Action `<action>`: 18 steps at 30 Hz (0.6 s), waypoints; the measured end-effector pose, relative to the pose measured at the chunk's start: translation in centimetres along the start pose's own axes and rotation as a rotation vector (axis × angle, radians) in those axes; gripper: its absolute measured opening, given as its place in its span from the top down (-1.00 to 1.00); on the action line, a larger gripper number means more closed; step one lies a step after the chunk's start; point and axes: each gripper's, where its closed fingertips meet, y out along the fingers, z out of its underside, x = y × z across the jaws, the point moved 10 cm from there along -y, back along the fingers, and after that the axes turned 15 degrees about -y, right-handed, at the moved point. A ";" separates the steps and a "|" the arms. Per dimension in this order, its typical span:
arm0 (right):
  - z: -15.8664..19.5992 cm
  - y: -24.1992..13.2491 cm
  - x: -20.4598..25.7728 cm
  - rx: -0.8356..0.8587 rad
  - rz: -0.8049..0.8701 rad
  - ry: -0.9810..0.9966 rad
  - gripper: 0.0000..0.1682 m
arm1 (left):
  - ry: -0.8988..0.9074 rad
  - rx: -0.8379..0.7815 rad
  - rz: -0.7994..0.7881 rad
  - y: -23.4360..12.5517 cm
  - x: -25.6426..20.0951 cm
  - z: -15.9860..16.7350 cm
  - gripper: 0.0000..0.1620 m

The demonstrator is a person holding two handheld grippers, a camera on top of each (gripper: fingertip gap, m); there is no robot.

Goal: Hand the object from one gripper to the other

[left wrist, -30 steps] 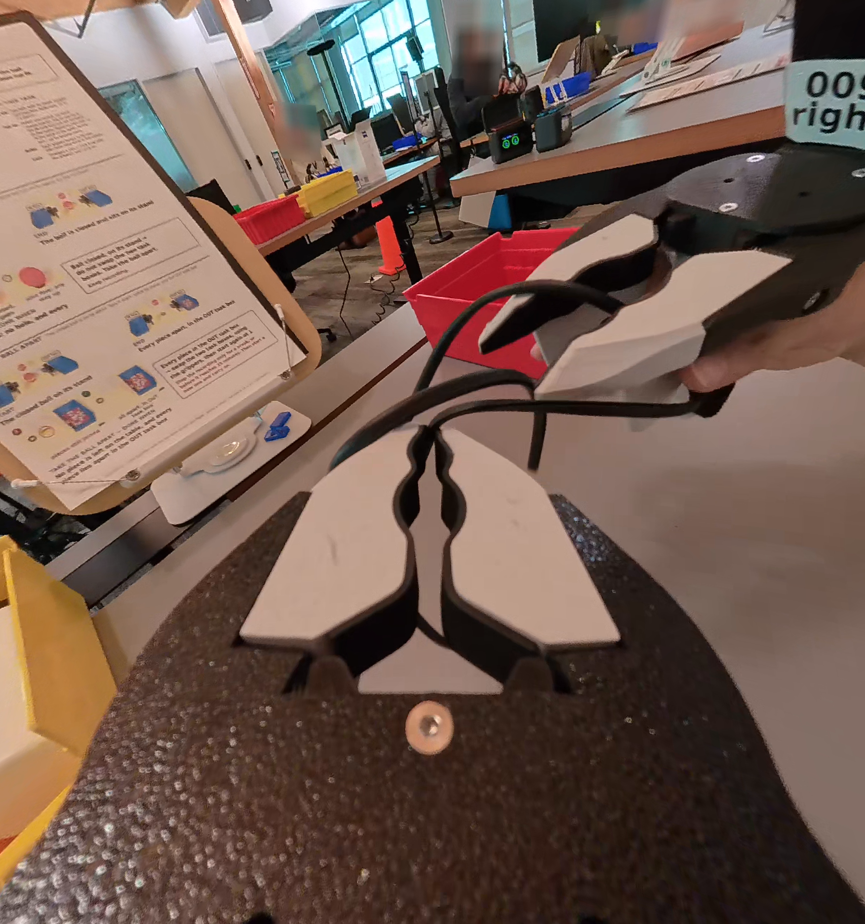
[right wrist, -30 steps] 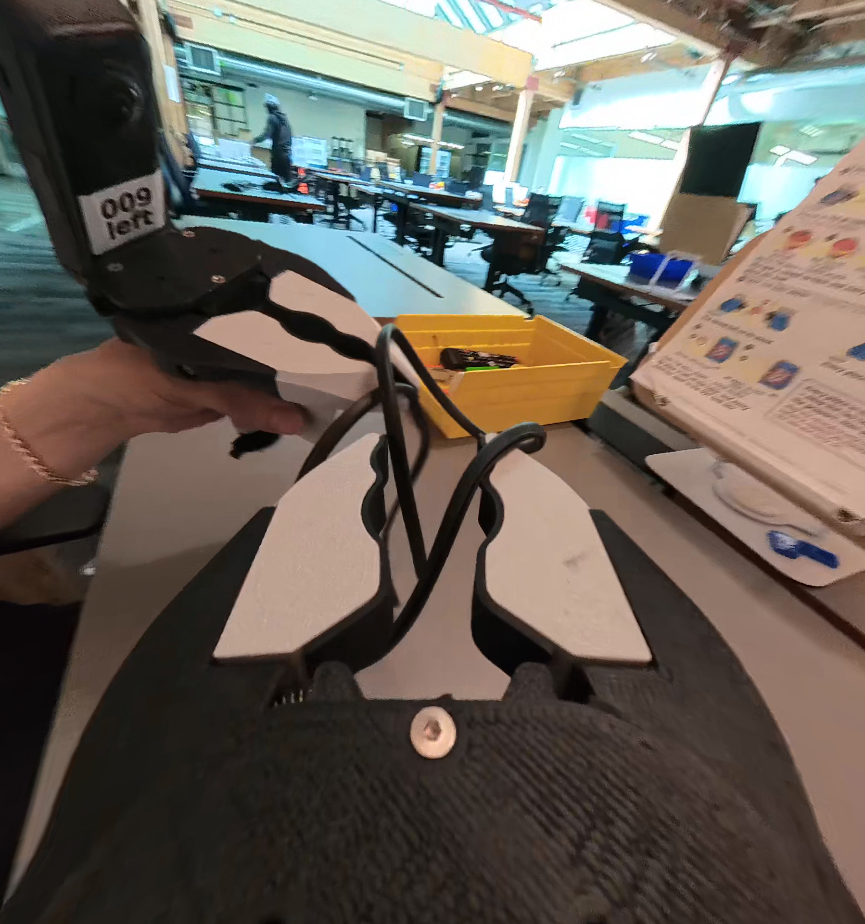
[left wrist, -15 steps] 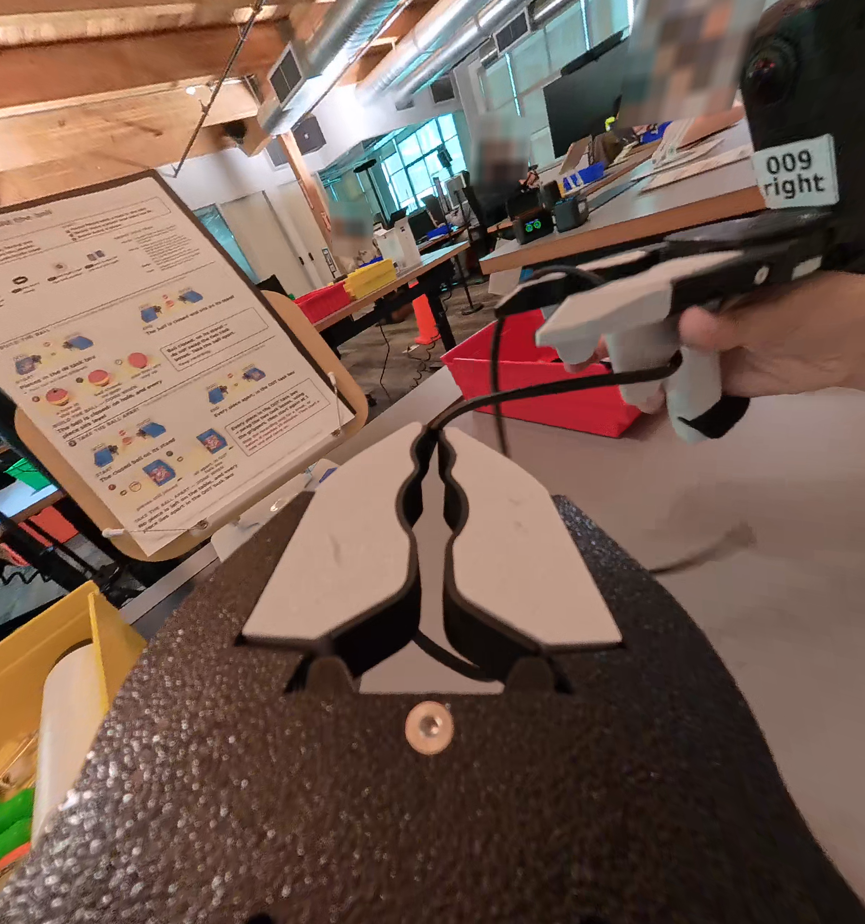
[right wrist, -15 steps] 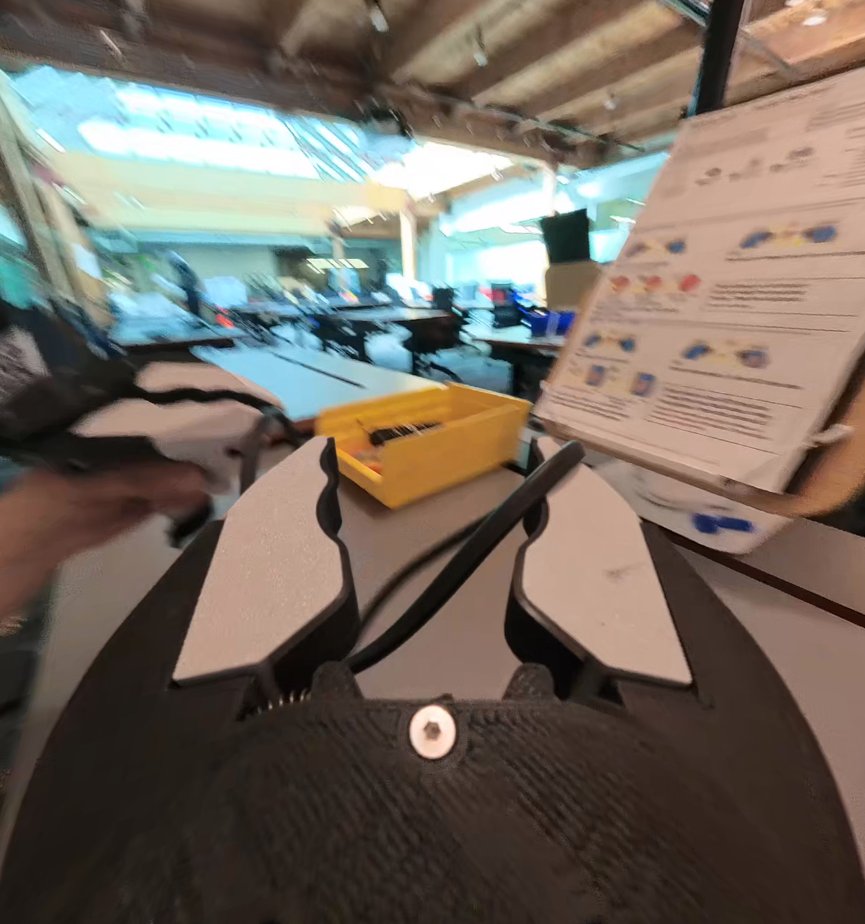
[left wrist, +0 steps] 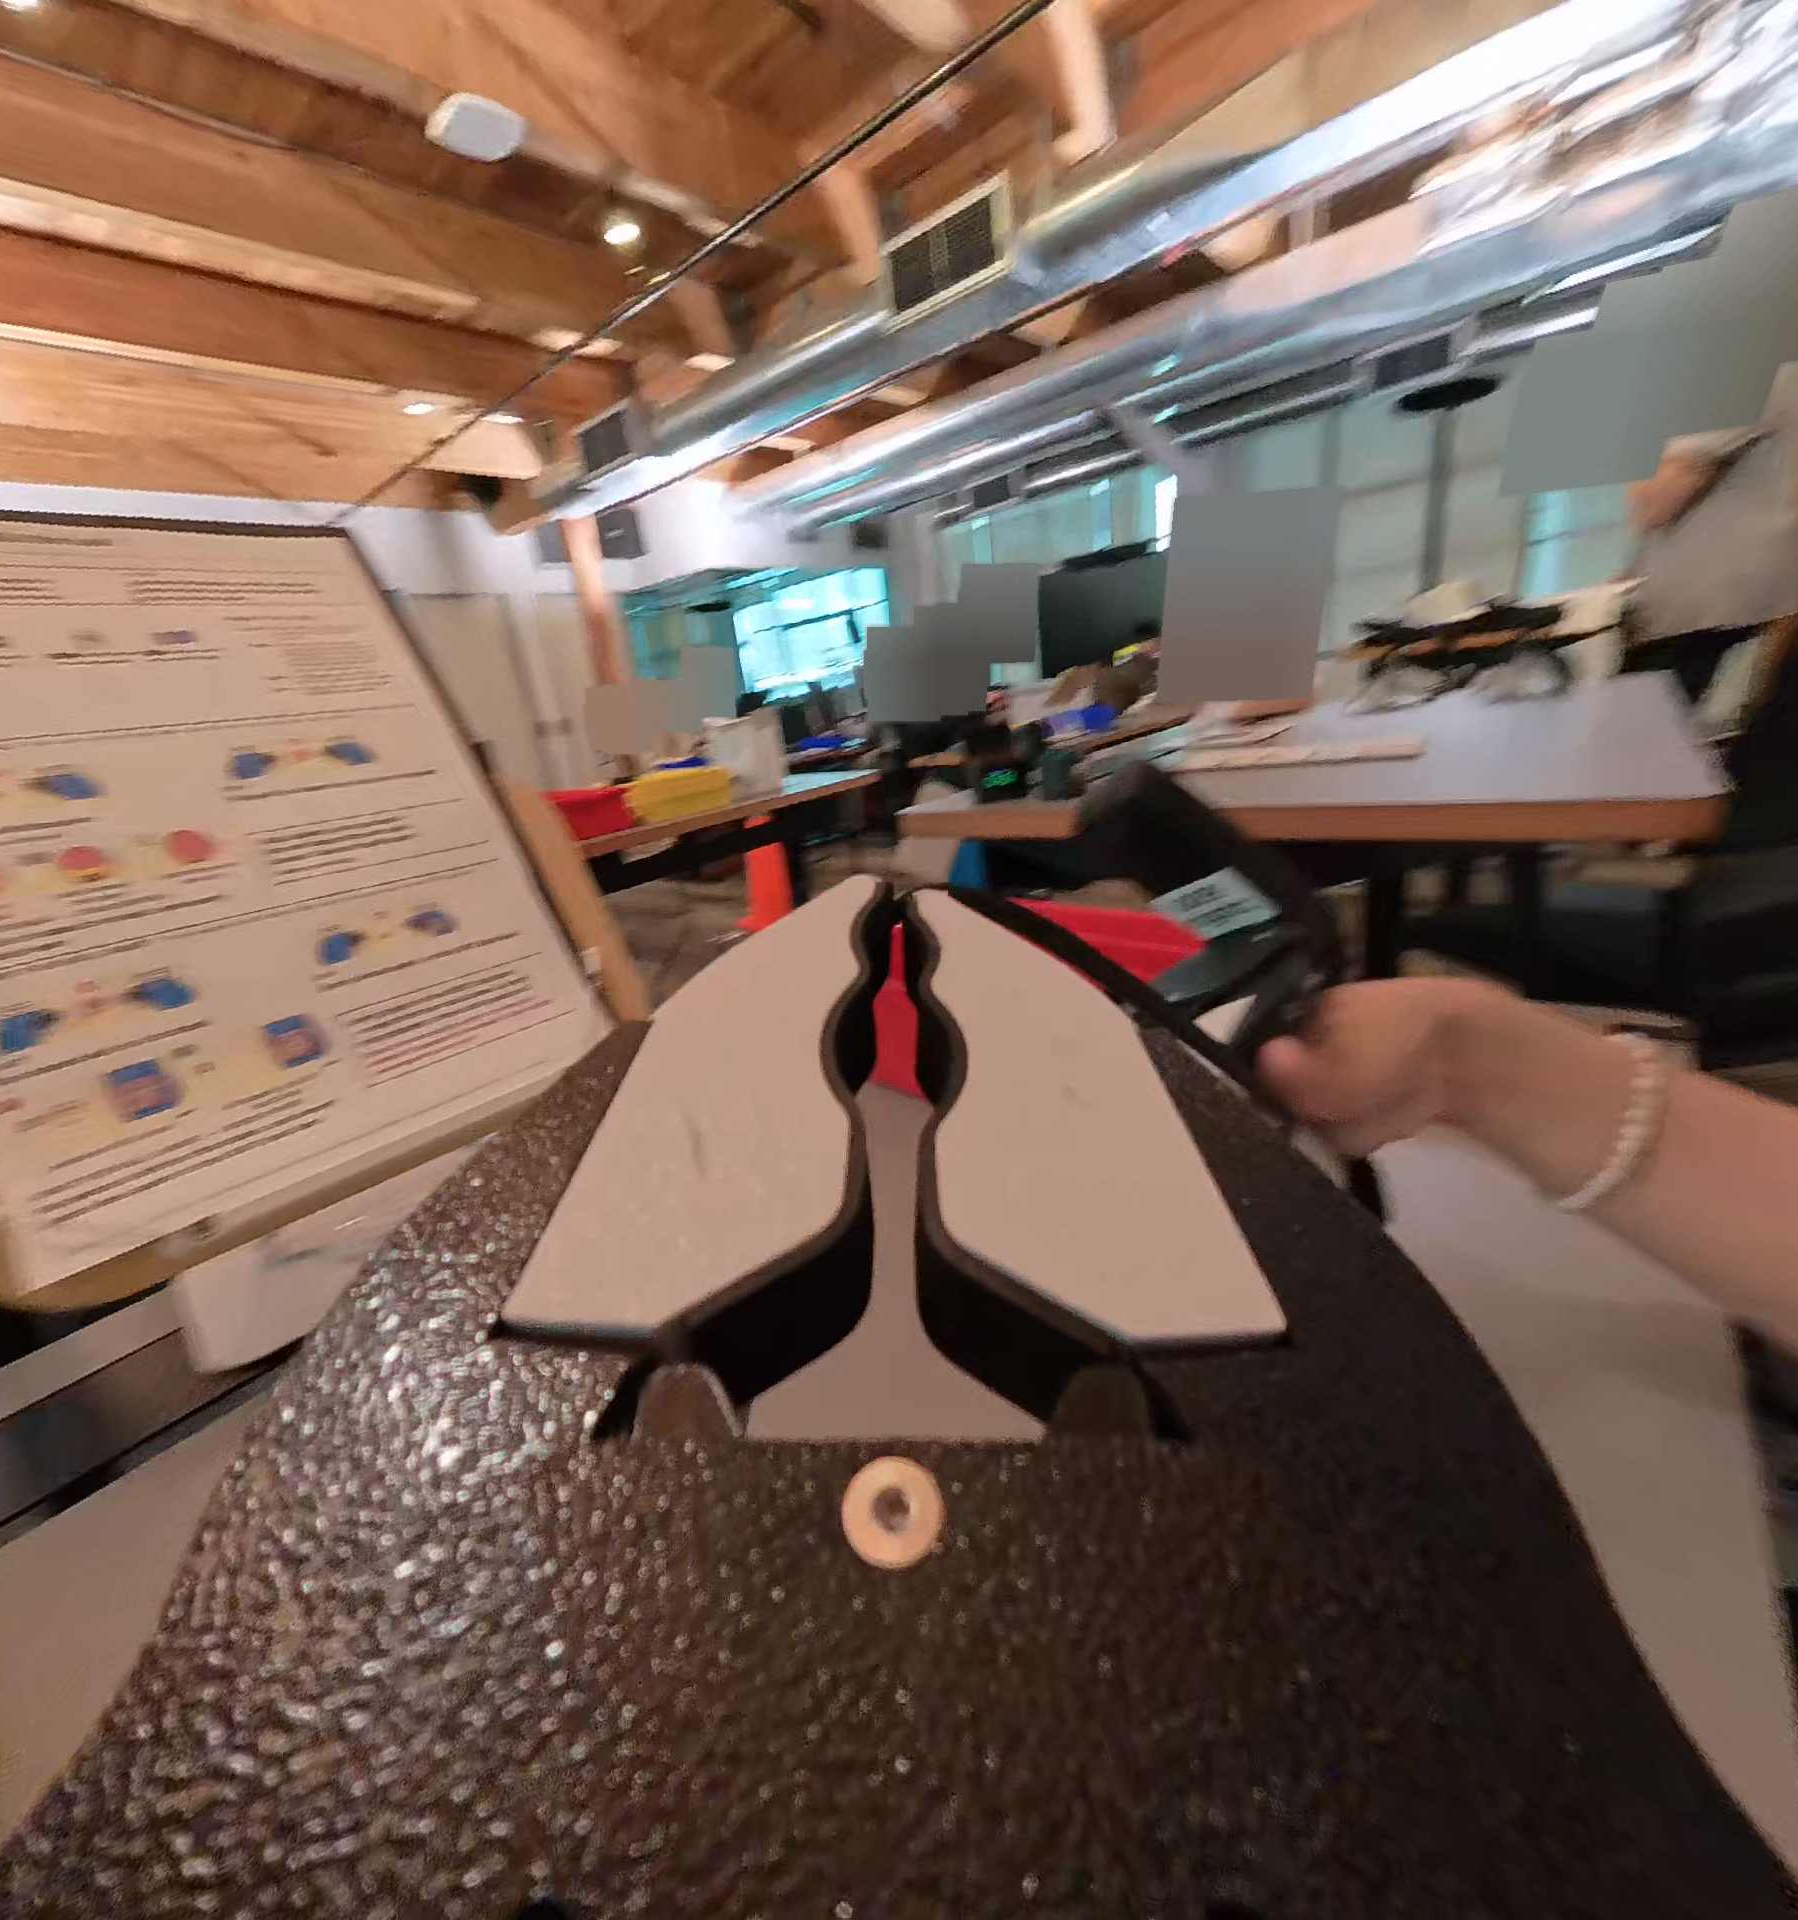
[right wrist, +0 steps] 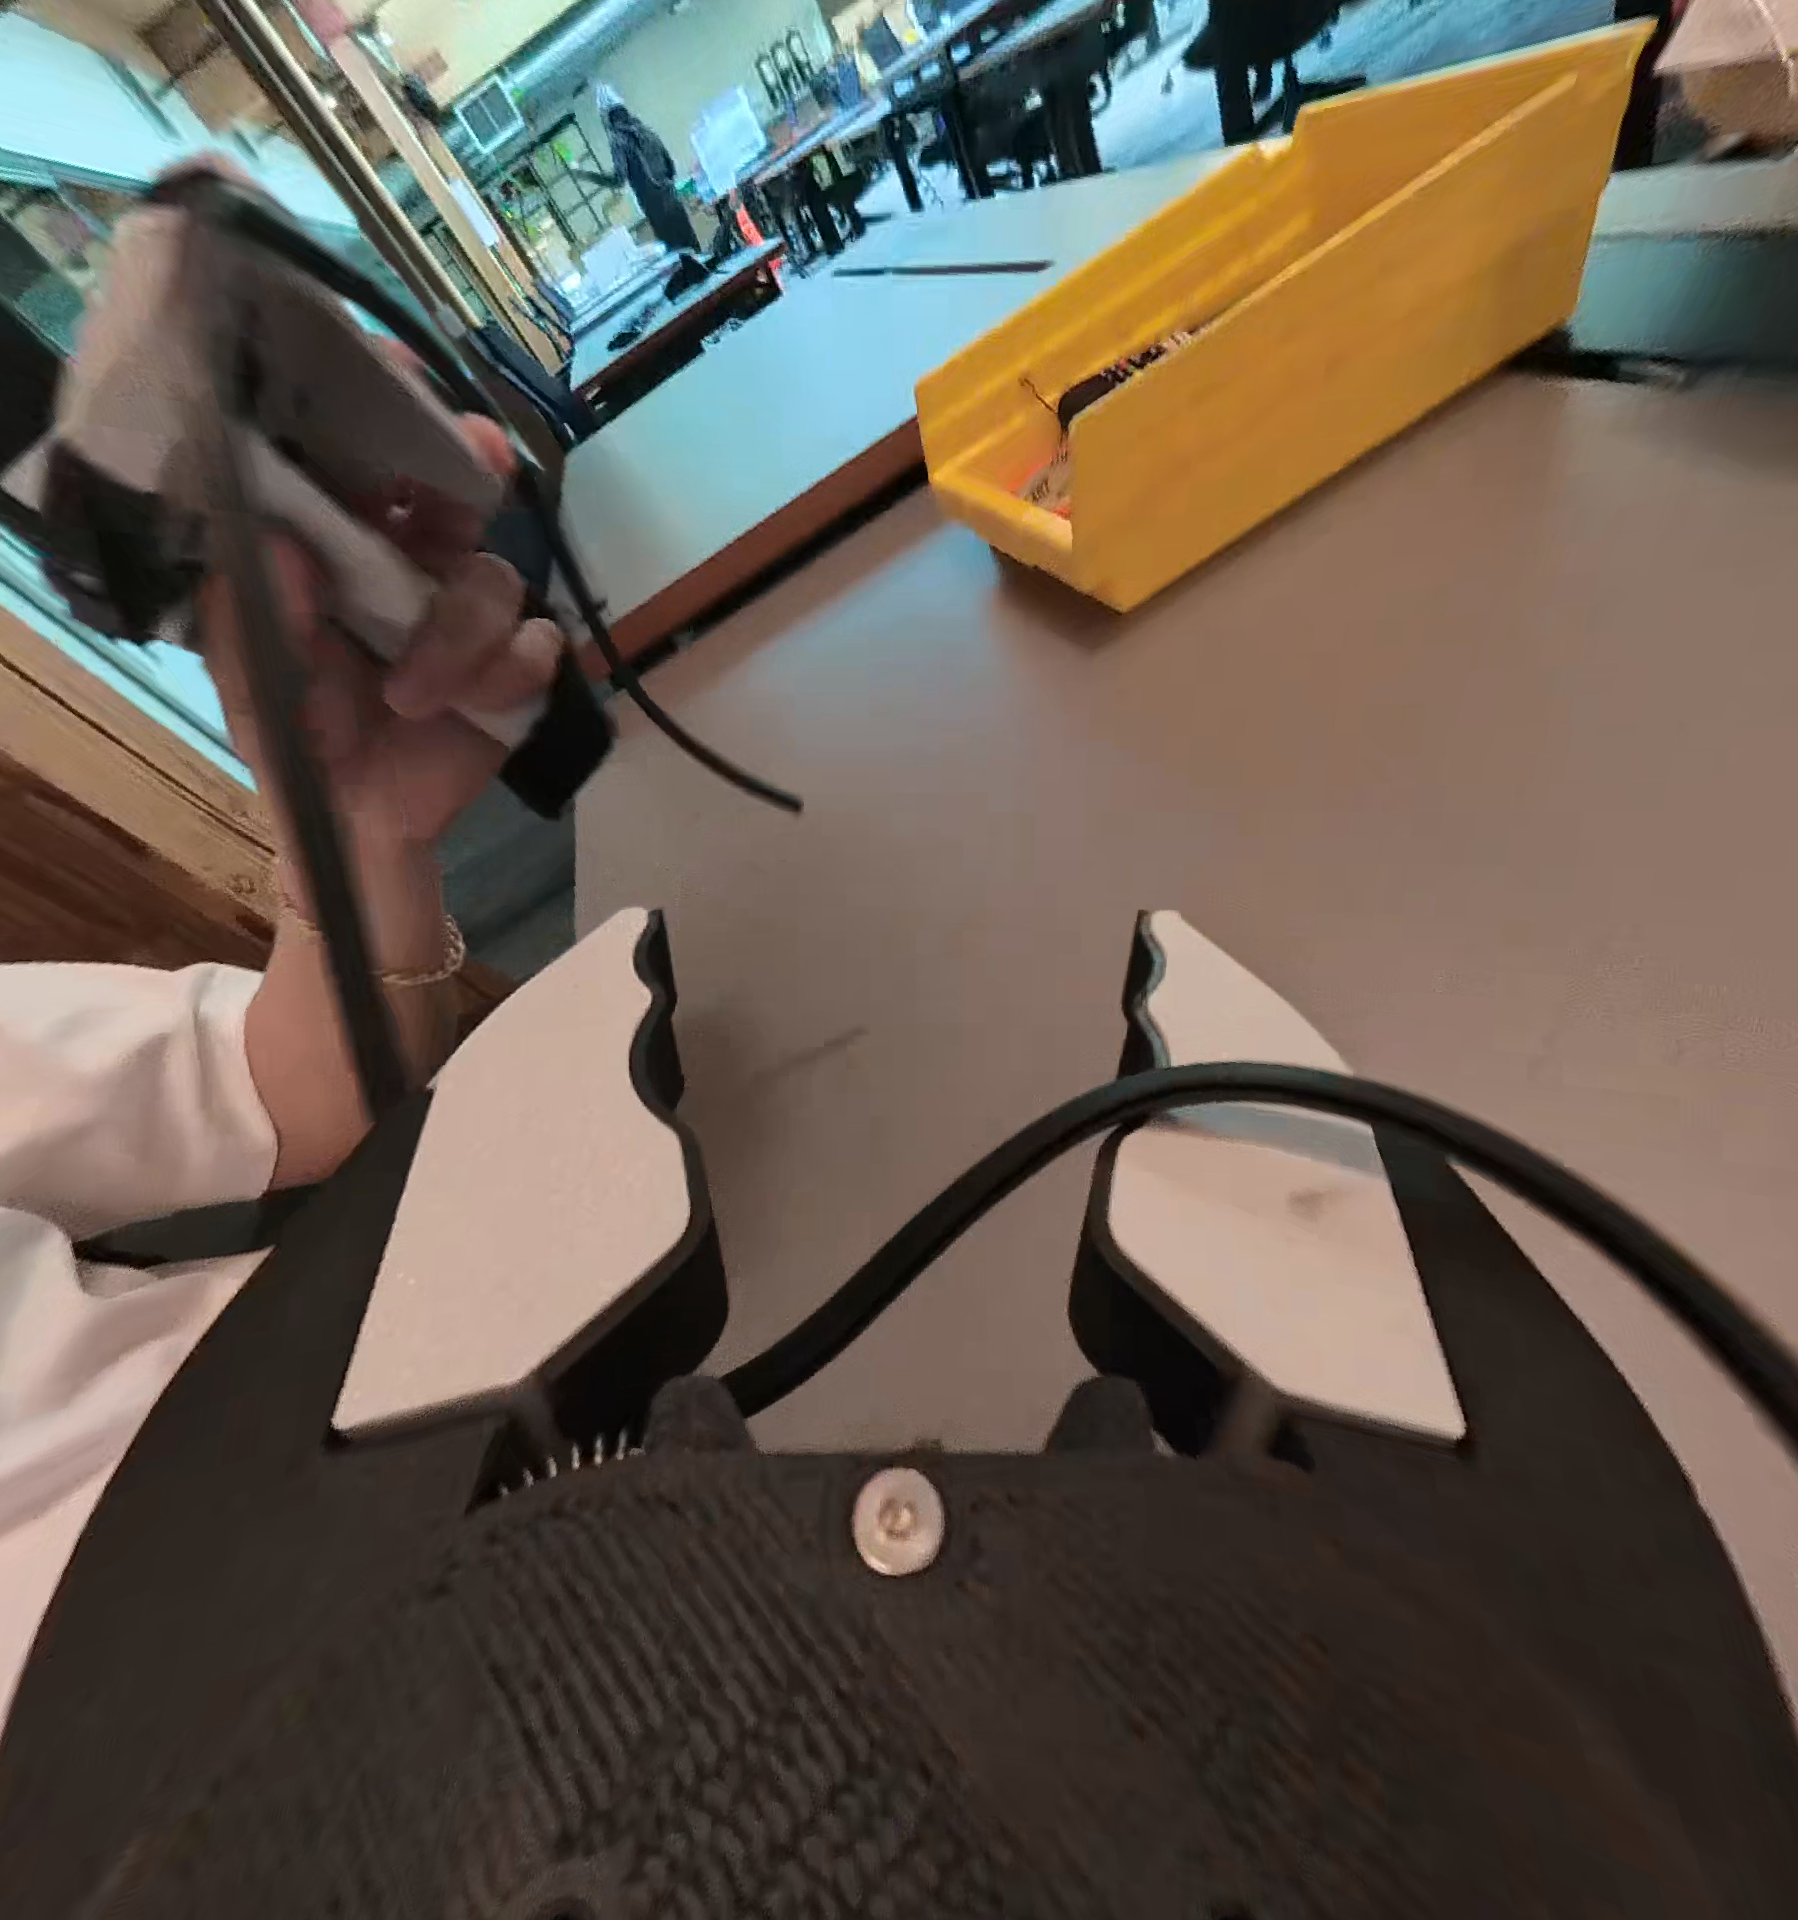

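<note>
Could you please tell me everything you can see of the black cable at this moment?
The black cable is thin, smooth and flexible, rubbery in look. In the right wrist view it rises from the base between the wide-open fingers of the right gripper, arches over the right-hand finger and runs out of frame, loose and unclamped. In the left wrist view a strand leaves the tips of the shut left gripper, apparently pinched there, toward the person's right hand. Farther off in the right wrist view, blurred strands hang from the left gripper, one free end dangling above the table.
</note>
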 end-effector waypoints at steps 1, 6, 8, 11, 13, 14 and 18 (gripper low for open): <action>0.2 0.2 -0.4 0.004 0.043 0.020 0.01 | -0.028 -0.012 0.048 0.0 -0.1 -0.1 0.99; -0.6 -0.5 -1.8 -0.205 0.266 0.062 0.00 | -0.039 0.125 0.278 0.2 -0.7 0.5 0.99; -1.2 -0.9 -1.2 -0.317 0.205 0.095 -0.01 | -0.021 0.201 0.333 0.4 -0.9 1.0 0.99; -2.3 -1.5 0.0 -0.403 0.075 0.081 -0.06 | 0.016 0.416 0.355 0.7 -0.5 2.8 0.99; -2.5 -1.9 0.4 -0.401 0.107 0.010 -0.06 | 0.052 0.546 0.301 0.8 0.2 4.1 0.99; -2.4 -2.0 0.4 -0.384 0.149 -0.035 -0.07 | 0.059 0.588 0.206 0.9 1.0 4.5 0.99; -2.0 -2.3 0.3 -0.273 0.195 -0.144 -0.15 | -0.002 0.476 -0.218 -0.1 4.6 3.6 0.99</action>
